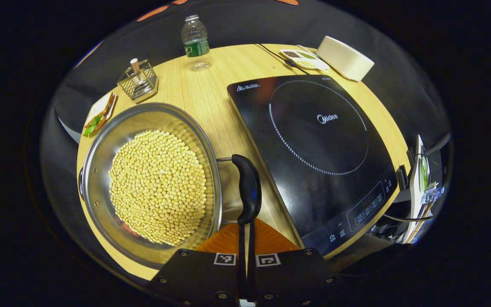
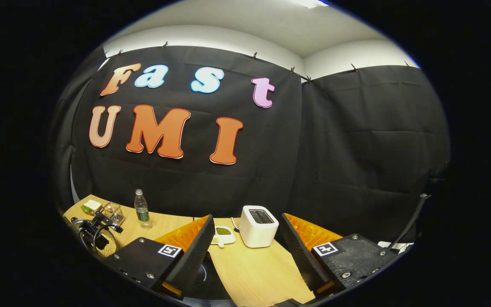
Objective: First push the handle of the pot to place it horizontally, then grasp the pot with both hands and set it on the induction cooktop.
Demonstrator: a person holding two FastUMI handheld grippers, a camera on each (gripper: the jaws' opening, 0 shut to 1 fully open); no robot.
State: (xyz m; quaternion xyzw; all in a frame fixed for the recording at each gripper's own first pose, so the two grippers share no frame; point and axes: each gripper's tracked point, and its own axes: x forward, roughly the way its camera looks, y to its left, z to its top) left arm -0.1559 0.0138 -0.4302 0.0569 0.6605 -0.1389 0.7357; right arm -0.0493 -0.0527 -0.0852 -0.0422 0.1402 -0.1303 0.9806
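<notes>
1. In the left gripper view, the left tool is seen with its two fingers drawn together, a narrow slit left between them; nothing is clamped, and the black handle of the pot is met just past the fingertips, whether touched cannot be told.
2. The pot, a steel one filled with yellow beans, is stood on the left part of the wooden table; its handle is shown running across the tool's line, beside the pot's right rim.
3. The induction cooktop is laid just right of the handle, its black top bare; the pot is not on it.
4. Behind are placed a water bottle, a wire basket, a small dish and a white toaster.
5. In the right gripper view, the right tool is held raised with its fingers wide apart, nothing between them; the toaster and the bottle are seen beyond, on the table.
</notes>
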